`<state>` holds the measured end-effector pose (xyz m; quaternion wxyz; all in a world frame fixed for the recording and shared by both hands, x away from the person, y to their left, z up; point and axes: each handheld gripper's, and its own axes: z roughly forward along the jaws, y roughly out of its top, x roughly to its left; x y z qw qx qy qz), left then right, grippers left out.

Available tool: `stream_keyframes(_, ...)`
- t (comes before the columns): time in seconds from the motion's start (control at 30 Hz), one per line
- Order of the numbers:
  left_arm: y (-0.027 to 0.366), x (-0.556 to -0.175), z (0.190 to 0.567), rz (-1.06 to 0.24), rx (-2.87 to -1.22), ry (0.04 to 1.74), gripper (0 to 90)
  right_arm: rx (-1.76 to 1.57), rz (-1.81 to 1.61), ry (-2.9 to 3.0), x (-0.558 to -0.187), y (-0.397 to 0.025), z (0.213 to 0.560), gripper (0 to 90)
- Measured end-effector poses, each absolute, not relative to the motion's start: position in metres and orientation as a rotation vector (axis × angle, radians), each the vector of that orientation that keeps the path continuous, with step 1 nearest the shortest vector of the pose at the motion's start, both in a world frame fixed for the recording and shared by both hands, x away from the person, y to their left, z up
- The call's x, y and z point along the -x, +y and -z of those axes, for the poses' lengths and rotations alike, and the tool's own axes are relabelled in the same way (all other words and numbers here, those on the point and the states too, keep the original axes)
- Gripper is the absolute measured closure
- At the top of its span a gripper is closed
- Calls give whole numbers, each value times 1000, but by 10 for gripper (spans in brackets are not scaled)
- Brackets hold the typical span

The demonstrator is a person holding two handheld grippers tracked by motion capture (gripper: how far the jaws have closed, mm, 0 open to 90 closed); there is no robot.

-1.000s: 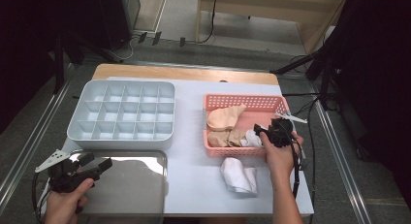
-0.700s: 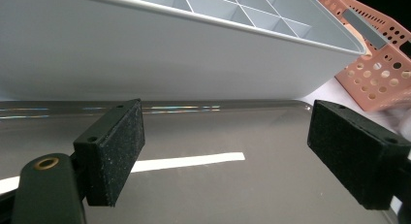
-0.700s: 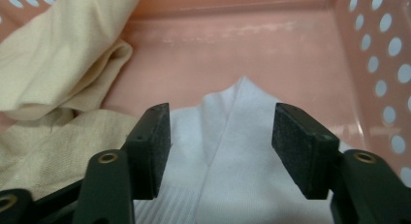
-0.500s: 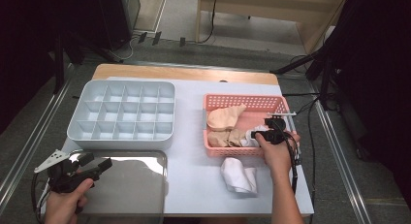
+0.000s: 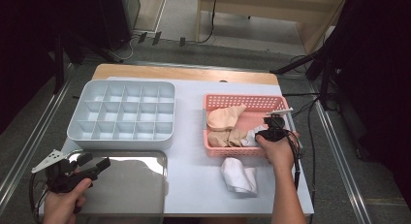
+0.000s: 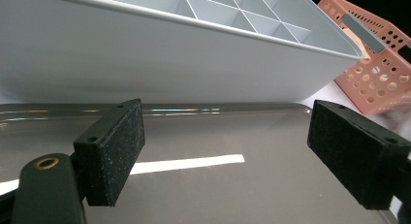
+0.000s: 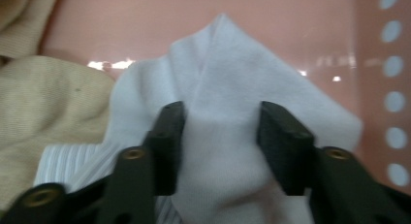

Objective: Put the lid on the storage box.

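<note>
High view: one white sock (image 5: 238, 175) already out on the bench (image 5: 194, 175), beige socks (image 5: 224, 118) left in the pink basket (image 5: 242, 102), divided tray (image 5: 121, 136) empty. Left gripper (image 6: 228, 151) view: jaws wide apart over the metal tray (image 6: 194, 185), idle. Right gripper (image 7: 220, 146) view: jaws clamped on a second white sock (image 7: 228, 88) inside the basket, apparently about to lift, so sorting barely begun.

1. This looks like a lab or test room set up for recording, not a home.
2. The table (image 5: 194, 192) stands between bare metal rails (image 5: 26, 149) on a grey floor.
3. Loose cables (image 5: 310, 132) trail across that floor.
4. Black equipment stands (image 5: 322, 73) and dark screens surround the table.
</note>
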<state>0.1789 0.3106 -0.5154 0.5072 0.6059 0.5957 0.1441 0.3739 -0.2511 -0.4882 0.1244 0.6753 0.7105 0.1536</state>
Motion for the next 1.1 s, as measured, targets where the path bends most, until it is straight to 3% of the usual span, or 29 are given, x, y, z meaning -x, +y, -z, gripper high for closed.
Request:
stream_keyframes(0.07,311,-179,515,-345,-1461,1437,142,-1925,-434,2064,-371,-253,488,687)
stream_keyframes(0.1,311,-179,516,-344,-1462,1438,142,-1915,-446,2051,-370,-254,488,809)
stream_keyframes(0.13,311,-179,516,-344,-1462,1437,142,-1909,-478,2041,-369,-256,488,840)
stream_keyframes(1.1,307,-180,517,-352,-1474,1434,142,-1620,-1215,1747,-327,-254,449,859)
